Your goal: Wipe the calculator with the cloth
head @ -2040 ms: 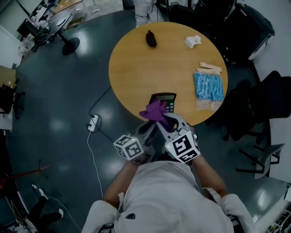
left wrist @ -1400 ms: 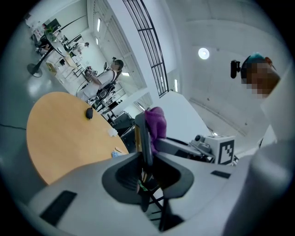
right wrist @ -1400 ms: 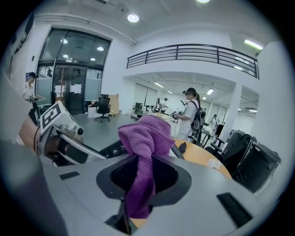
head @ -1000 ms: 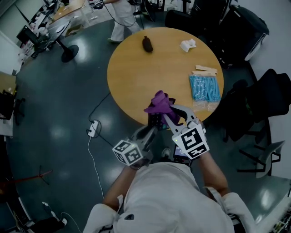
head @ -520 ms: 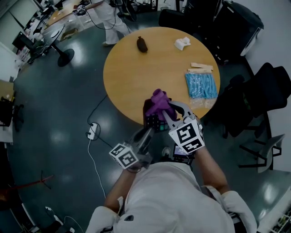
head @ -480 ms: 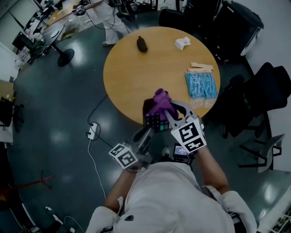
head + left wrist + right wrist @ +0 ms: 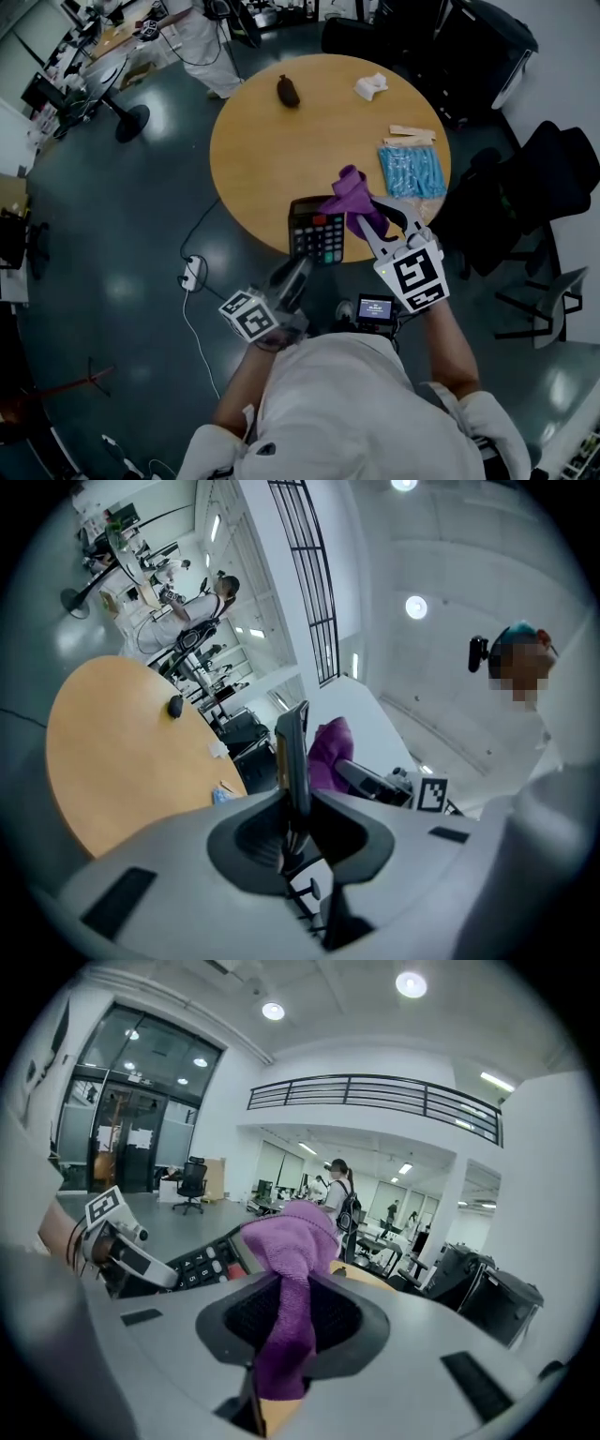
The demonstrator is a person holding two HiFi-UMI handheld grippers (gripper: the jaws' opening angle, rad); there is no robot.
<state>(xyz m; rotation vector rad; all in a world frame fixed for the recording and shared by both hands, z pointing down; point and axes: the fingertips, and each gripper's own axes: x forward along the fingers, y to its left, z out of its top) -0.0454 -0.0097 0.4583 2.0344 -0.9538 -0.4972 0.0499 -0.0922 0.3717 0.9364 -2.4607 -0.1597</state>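
A black calculator with a red key stands up over the table's near edge, its keys facing me. My left gripper is shut on its lower edge. In the left gripper view the calculator shows edge-on between the jaws of that gripper. A purple cloth hangs from my right gripper, just right of the calculator's top and off its face. In the right gripper view the cloth fills the shut jaws of the gripper, with the calculator to its left.
The round wooden table carries a dark object, a white crumpled thing, wooden sticks and a blue packet. A power strip lies on the floor. Black chairs stand at the right, a person beyond the table.
The cloth lay over the calculator's top. My right gripper has carried it to the right and off, so the keys now show. The left gripper has kept the calculator about in place.
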